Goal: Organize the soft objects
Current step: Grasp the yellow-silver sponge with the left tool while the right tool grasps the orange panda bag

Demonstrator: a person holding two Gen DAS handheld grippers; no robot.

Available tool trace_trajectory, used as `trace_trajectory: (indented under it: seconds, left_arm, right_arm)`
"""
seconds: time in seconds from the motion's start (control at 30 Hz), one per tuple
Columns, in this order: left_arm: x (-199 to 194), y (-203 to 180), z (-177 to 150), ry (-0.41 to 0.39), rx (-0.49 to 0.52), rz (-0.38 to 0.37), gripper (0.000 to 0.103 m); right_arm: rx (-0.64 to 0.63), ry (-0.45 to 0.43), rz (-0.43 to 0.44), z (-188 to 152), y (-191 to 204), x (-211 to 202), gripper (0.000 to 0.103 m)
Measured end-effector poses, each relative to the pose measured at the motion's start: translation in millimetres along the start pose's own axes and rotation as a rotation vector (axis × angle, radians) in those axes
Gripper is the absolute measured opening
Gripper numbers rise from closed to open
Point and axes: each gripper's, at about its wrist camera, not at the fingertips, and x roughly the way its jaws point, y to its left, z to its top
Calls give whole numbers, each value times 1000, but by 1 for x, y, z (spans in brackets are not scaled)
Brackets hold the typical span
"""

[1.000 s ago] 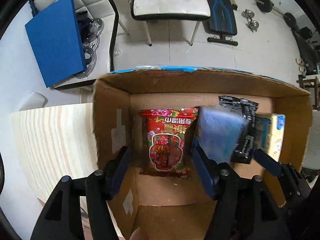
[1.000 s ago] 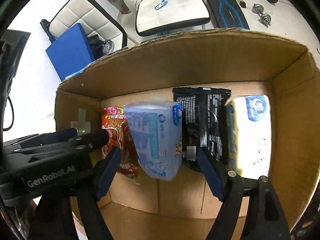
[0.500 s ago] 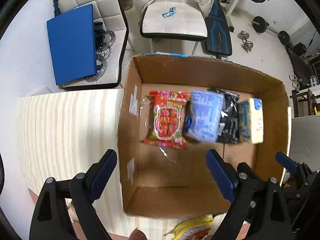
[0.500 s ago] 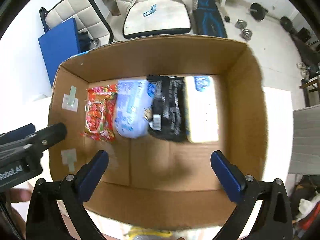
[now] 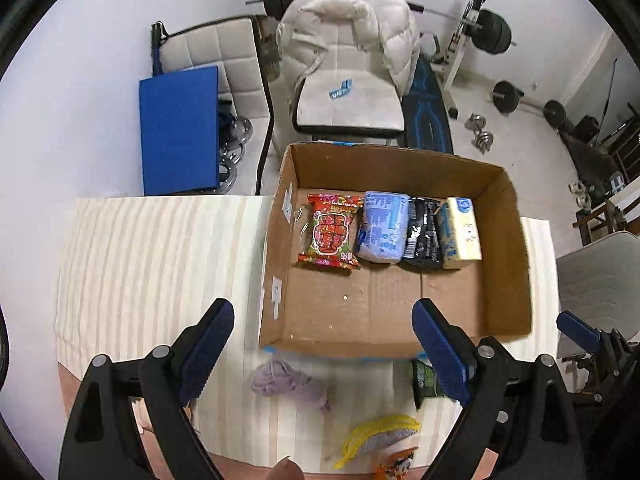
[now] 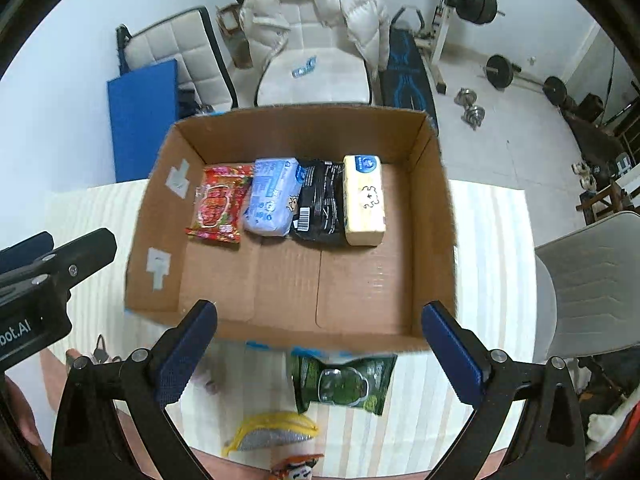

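Observation:
A cardboard box (image 5: 516, 264) (image 6: 436, 216) stands on the striped table. Along its far side lie a red packet (image 5: 330, 236) (image 6: 218, 208), a light blue tissue pack (image 5: 382, 232) (image 6: 272, 200), a black packet (image 5: 422, 238) (image 6: 320, 206) and a pale yellow pack (image 5: 460, 232) (image 6: 364, 200). In front of the box lie a lilac cloth (image 5: 290, 382), a green packet (image 5: 426, 382) (image 6: 344, 382) and a yellow-edged scourer (image 5: 380, 434) (image 6: 272, 432). My left gripper (image 5: 322, 354) and right gripper (image 6: 318, 358) are both open and empty, held above the table's near edge.
An orange toy (image 5: 394, 464) (image 6: 296, 466) sits at the front edge. Behind the table stand a white chair with a puffer jacket (image 5: 348, 60), a blue board (image 5: 180, 136) and gym weights (image 5: 492, 32). A grey chair (image 6: 592, 280) is at the right.
Both grippers have pulled back and up out of the box. The light blue tissue pack, held upright between the right fingers before, now lies in the row. The items in front of the box came into view.

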Motion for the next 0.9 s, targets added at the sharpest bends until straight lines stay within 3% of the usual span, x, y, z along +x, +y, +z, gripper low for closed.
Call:
trace_trajectory:
  seconds: [0.2, 0.33, 0.47, 0.57, 0.63, 0.77, 0.9]
  left_arm:
    - [-31, 1, -38, -15, -19, -12, 91]
    - [-32, 0, -75, 16, 12, 22, 91]
    - [1, -9, -117, 120, 100, 72, 91]
    - [45, -19, -148, 245, 161, 72, 91]
    - [66, -21, -164, 285, 187, 112, 91]
    - [94, -15, -187, 357, 182, 134, 91]
    - [105, -8, -202, 386, 217, 190, 91]
  right_arm:
    - [-18, -59, 8, -33, -3, -35, 103]
    - [-9, -32, 36, -64, -13, -43, 103]
    - [39, 81, 74, -112, -38, -24, 103]
    - [119, 213, 107, -155, -60, 11, 103]
    - [174, 290, 155, -182, -65, 36, 103]
    - [289, 443, 285, -233, -58, 95, 102]
    - [287, 529, 314, -261, -28, 141, 92]
